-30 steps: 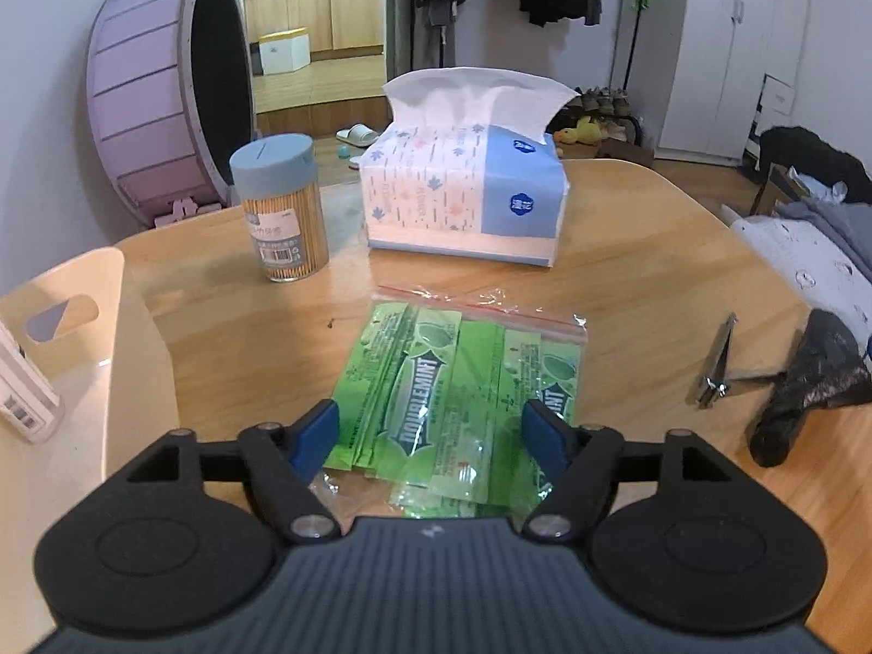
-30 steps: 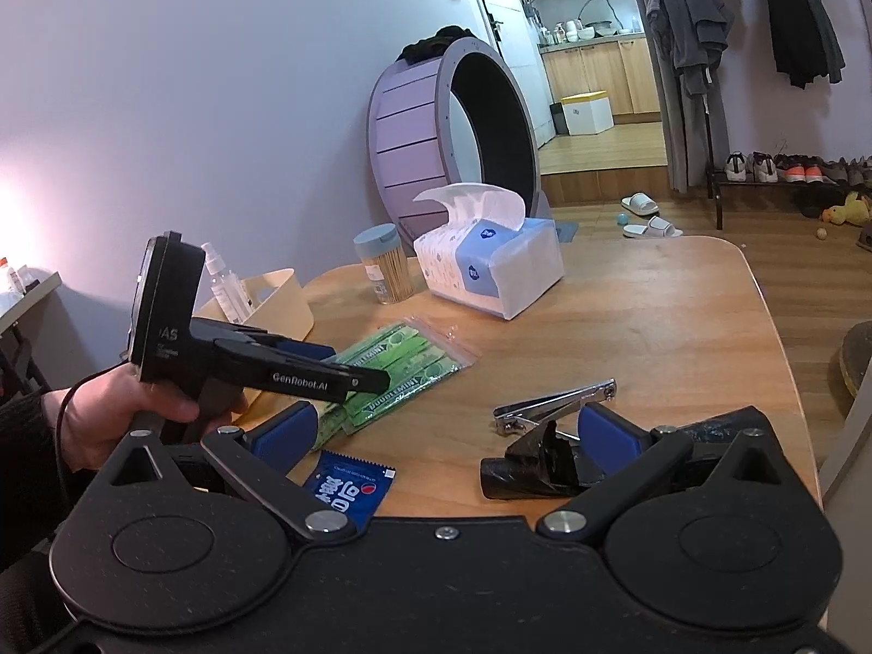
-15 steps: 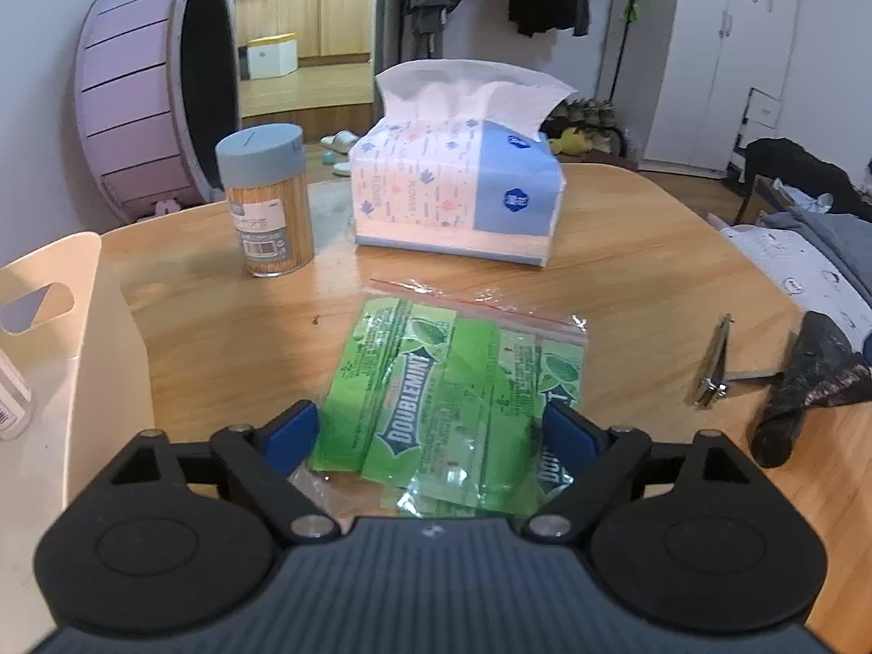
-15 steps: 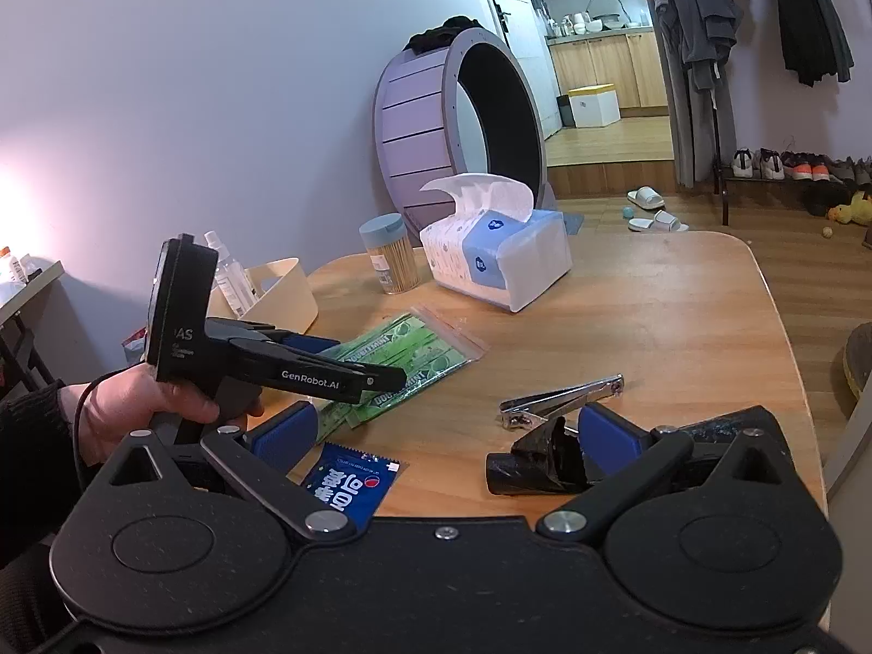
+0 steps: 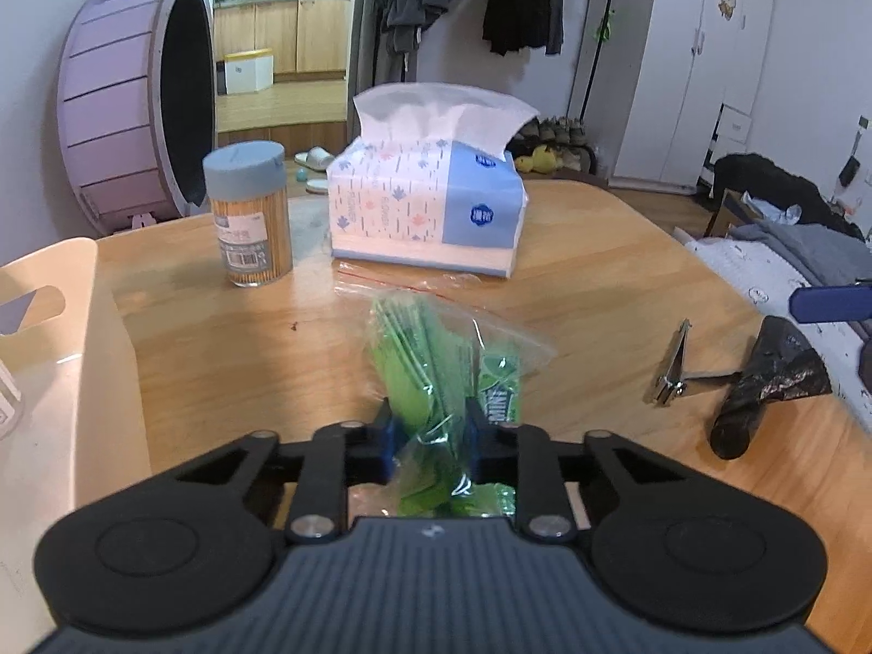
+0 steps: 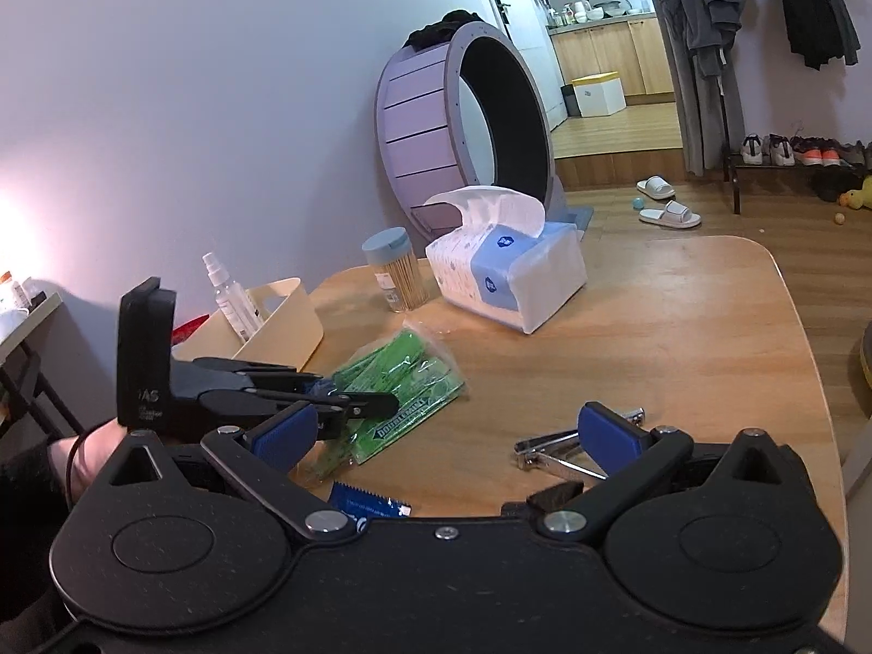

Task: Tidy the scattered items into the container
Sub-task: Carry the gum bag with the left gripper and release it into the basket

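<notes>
1. The left hand-held gripper (image 5: 428, 438) is closing on the clear bag of green gum packs (image 5: 436, 359). Its blue pads already pinch the bag's near end, and the plastic bunches up and creases between them.
2. The bag's long axis runs from the pinched near end away toward the tissue pack (image 5: 425, 207). In the right wrist view most of the bag seems to lie on the counter (image 5: 599, 283), with only the gripped end raised.
3. The cream container (image 5: 82, 338) sits just left of the left hand-held gripper, at the counter's left edge. My judgement is that the coming move is a lift and a short swing left over its near wall.
4. The right hand-held gripper (image 6: 458, 430) stands wide open with nothing between its pads. It is well right of the bag and nearer the nail clipper (image 6: 567, 449) and a dark crumpled bag (image 5: 763, 387).
5. Hard to make out:
   - the container's inside is mostly cut off in the left wrist view; a spray bottle (image 6: 231, 297) stands in it;
   - a blue sachet (image 6: 370, 507) is half hidden behind the right hand-held gripper's body;
   - how firmly the slippery plastic is held cannot be told.
</notes>
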Demonstrator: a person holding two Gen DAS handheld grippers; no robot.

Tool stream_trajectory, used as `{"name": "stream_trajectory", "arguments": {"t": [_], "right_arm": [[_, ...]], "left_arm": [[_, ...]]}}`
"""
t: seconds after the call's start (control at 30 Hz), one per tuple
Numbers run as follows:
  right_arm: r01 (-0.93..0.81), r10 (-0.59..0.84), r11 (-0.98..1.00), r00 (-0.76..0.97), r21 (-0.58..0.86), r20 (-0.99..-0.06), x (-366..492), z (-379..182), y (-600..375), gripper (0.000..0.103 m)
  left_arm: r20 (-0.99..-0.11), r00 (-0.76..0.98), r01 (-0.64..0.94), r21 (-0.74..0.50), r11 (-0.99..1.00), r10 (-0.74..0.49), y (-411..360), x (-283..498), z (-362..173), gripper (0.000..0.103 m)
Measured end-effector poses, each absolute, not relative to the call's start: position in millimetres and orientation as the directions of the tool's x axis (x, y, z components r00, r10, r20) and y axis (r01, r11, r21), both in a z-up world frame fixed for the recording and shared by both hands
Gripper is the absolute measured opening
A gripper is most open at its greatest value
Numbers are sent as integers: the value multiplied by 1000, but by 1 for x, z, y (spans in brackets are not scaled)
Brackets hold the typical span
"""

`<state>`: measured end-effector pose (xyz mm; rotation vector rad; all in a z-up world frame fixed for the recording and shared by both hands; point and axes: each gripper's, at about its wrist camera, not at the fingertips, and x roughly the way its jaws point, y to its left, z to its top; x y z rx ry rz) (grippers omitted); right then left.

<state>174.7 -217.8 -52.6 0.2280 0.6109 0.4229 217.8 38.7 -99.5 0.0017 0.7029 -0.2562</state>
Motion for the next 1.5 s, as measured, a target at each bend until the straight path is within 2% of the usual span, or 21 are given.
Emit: {"name": "stream_trajectory", "arguments": {"t": [0.1, 0.33, 0.63, 0.8, 0.87, 0.93, 1.0, 1.07, 1.37, 1.5], "right_arm": [[-320, 459, 884, 725, 339, -513, 180, -55, -215, 103], [-317, 509, 852, 687, 416, -519, 200, -65, -211, 103], [-352, 607, 775, 645, 525, -464, 222, -71, -193, 101], [-381, 696, 684, 596, 622, -400, 231, -71, -177, 78], [-396, 738, 637, 563, 662, -373, 235, -72, -169, 72], [-412, 777, 587, 527, 696, -344, 237, -73, -160, 60], [-427, 814, 537, 489, 728, -314, 239, -74, -151, 39], [-433, 840, 498, 454, 751, -296, 242, -73, -140, 28], [-452, 852, 497, 417, 741, -317, 259, -59, -87, 25], [-450, 841, 517, 426, 728, -334, 270, -52, -68, 28]], "left_arm": [[-618, 751, 236, -75, 969, -231, 40, 213, -95, 11], [-569, 781, 240, -107, 965, -257, 45, 195, -85, 11], [-453, 846, 241, -145, 960, -281, 62, 145, -40, 11], [-414, 872, 214, -158, 964, -261, 70, 117, -25, 11], [-402, 881, 193, -171, 966, -248, 76, 109, -22, 11], [-395, 889, 173, -181, 968, -232, 82, 103, -21, 11], [-396, 894, 148, -185, 971, -212, 87, 98, -21, 11], [-396, 898, 121, -190, 974, -189, 92, 93, -22, 11], [-407, 912, -13, -167, 986, -57, 122, 85, -9, 11], [-429, 903, -40, -144, 989, -26, 136, 96, -4, 11]]}}
